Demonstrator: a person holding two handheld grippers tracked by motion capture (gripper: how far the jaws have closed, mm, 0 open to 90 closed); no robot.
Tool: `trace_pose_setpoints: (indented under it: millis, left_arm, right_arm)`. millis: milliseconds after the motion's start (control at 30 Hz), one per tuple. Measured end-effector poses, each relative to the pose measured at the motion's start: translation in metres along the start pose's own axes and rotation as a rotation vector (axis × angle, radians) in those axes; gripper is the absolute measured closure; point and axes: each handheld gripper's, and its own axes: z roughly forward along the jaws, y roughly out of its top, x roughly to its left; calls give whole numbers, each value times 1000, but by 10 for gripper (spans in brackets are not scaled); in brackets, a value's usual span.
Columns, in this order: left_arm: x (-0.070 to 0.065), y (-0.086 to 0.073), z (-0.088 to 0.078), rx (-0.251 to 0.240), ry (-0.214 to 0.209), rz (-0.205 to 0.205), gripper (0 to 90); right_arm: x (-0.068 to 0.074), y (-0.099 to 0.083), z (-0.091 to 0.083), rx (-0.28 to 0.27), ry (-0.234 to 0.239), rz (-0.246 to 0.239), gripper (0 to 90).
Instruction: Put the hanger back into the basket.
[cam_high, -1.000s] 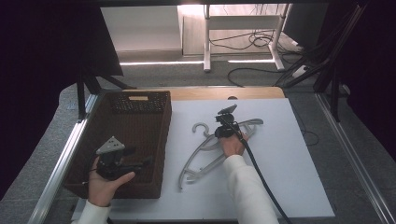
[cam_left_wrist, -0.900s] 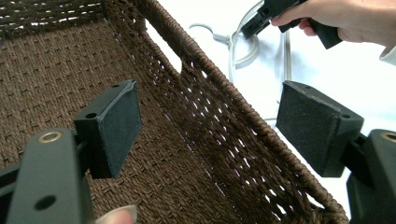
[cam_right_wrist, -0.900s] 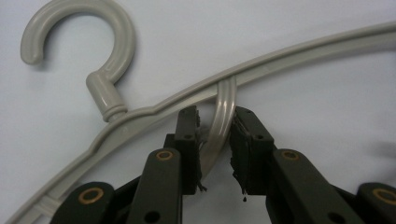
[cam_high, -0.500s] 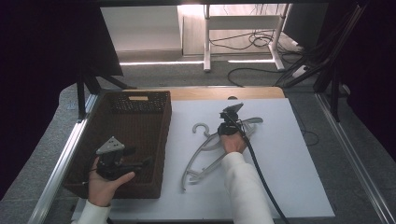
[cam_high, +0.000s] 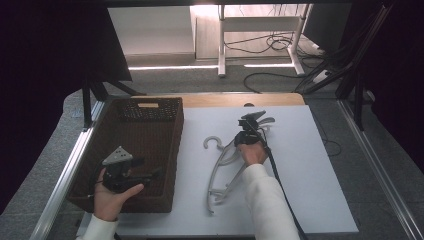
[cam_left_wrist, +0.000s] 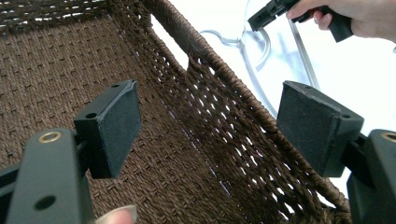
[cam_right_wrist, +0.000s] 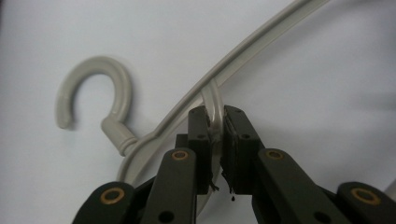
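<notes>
step: grip hanger for transfer | hanger (cam_high: 227, 162): flat on white table (cam_high: 310, 190), just right of basket (cam_high: 150, 145) | right gripper (cam_right_wrist: 215, 128): jaws just closing, pinched on hanger's inner loop | left gripper (cam_left_wrist: 210, 135): agape, empty, over basket | advice: lift level, 1 slow move, hook clear of basket rim

**Both grippers right now**

Right gripper (cam_right_wrist: 215, 122) is out ahead of a white-sleeved forearm, and its jaws have just been closing, pads now pinched tight together on a thin bar. Right hand (cam_high: 251, 151) is wrapped round the handle. Left gripper (cam_left_wrist: 210, 126) sits in the left hand (cam_high: 114, 192), lying about level, jaws spread wide with nothing between the pads.
</notes>
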Motion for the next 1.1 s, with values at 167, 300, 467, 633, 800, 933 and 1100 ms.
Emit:
trace_pose_setpoints:
  millis: [167,300,467,633,800,933,1100]
  left_arm:
    - [1,0,0,-2,1,-2,216]
    - [1,0,0,1,2,-3,216]
    - [-1,0,1,3,2,1,216]
    - [-1,0,2,9,4,0,216]
    - [-1,0,3,10,2,2,216]
    - [-1,0,2,3,-12,-11,215]
    - [-4,3,1,-16,-41,-24,219]
  right_arm:
    - [-7,0,-10,-40,122,5,833]
    - [-14,-1,-18,-66,205,12,841]
    - [-21,-3,-30,-108,290,24,844]
    - [-26,-3,-41,-150,354,24,845]
    - [-31,-7,-51,-191,424,33,847]
    - [-35,-13,-61,-227,491,40,848]
    - [-39,-20,-76,-276,568,23,850]
